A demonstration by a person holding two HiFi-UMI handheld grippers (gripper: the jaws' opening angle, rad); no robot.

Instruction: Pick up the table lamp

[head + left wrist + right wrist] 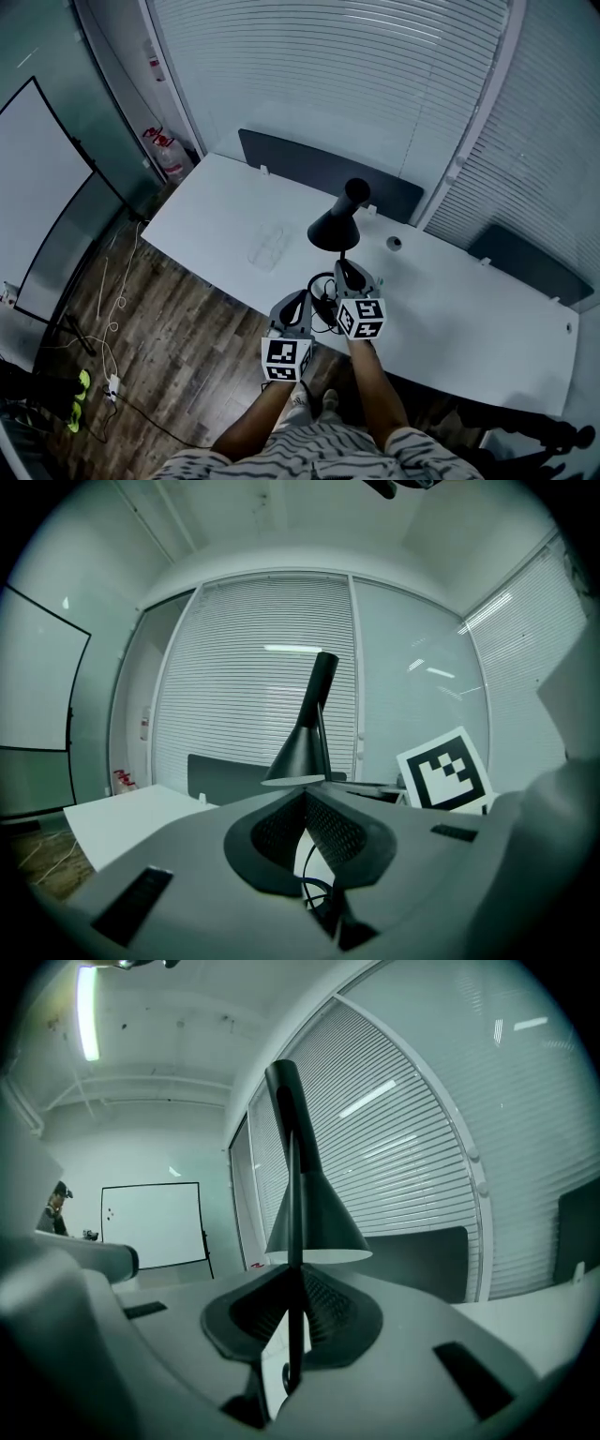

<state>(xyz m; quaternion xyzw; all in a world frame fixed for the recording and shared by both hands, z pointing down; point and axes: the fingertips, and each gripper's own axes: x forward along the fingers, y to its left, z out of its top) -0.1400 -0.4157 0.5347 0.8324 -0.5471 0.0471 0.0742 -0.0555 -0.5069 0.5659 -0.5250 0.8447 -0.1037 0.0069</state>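
Observation:
The black table lamp (336, 228) has a cone shade and a thin upright stem, and stands over the near edge of the white table (216, 216). My right gripper (343, 265) is shut on that stem. In the right gripper view the stem (295, 1335) runs straight up between the pads (323, 1307) to the shade (314, 1227). My left gripper (304, 298) sits just left of it, tips together with nothing clearly between them. The left gripper view has the lamp (305, 747) rising beyond the closed tips (306, 797). A black cable (323, 305) loops under both grippers.
A clear plastic item (267, 246) lies on the table left of the lamp. A dark partition screen (328, 173) lines the table's far edge, and a round grommet (394, 243) sits right of the lamp. A whiteboard (37, 197) and loose floor cables (112, 291) are at the left.

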